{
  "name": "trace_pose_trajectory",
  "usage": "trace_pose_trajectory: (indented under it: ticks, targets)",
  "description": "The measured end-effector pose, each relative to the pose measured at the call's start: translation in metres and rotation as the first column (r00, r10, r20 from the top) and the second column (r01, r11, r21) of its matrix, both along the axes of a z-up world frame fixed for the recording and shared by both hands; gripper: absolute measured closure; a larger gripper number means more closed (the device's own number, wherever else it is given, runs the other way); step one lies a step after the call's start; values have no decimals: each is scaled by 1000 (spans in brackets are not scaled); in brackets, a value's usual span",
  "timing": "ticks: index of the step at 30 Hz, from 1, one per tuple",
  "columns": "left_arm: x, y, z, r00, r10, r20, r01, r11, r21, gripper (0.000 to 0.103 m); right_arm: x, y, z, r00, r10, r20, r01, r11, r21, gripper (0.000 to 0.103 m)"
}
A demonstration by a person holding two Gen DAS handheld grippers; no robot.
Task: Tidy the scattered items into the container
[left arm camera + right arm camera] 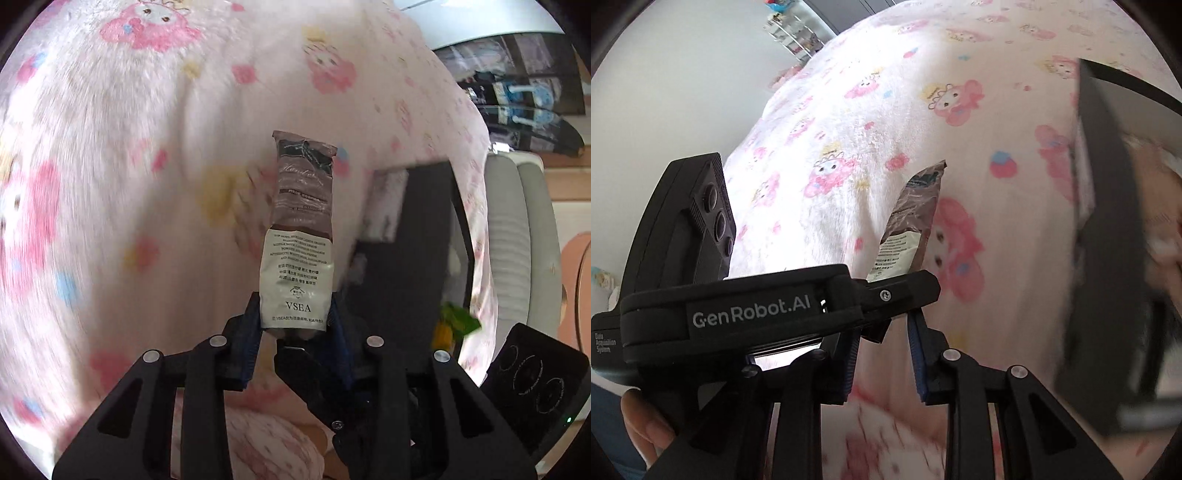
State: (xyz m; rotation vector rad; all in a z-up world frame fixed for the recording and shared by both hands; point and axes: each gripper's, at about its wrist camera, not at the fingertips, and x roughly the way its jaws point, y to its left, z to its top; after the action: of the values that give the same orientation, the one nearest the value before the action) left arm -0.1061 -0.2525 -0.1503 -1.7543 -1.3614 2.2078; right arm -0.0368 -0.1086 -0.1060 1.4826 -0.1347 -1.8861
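My left tongs [297,314] pinch a VSEA sachet [301,229]; right tongs [882,363] narrow, empty (black box [413,236] contents blurred).

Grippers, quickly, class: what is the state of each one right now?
Left gripper: closed on the sachet, holding it upright.
Right gripper: jaws apart, nothing between them.
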Motion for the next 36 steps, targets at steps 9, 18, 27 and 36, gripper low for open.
trace_pose_trajectory:
  ticks: [9, 18, 27, 36]
  targets:
    - [40, 98, 23, 985, -169, -34, 168, 985, -46, 67, 51, 91, 16, 998, -59, 10, 59, 997, -49, 80]
    - [39, 183, -14, 951, -309, 31, 310, 950, -38, 79, 67, 158, -11, 992, -117, 52, 119, 992, -45, 93]
    - [32, 166, 3, 947, -320, 8, 320, 945, -72, 60, 48, 187, -33, 973, -218, 72, 220, 976, -10, 92]
    - [8, 108, 1, 975, -214, 62, 223, 951, -212, 58, 37, 179, -59, 966, -215, 141, 218, 976, -2, 77]
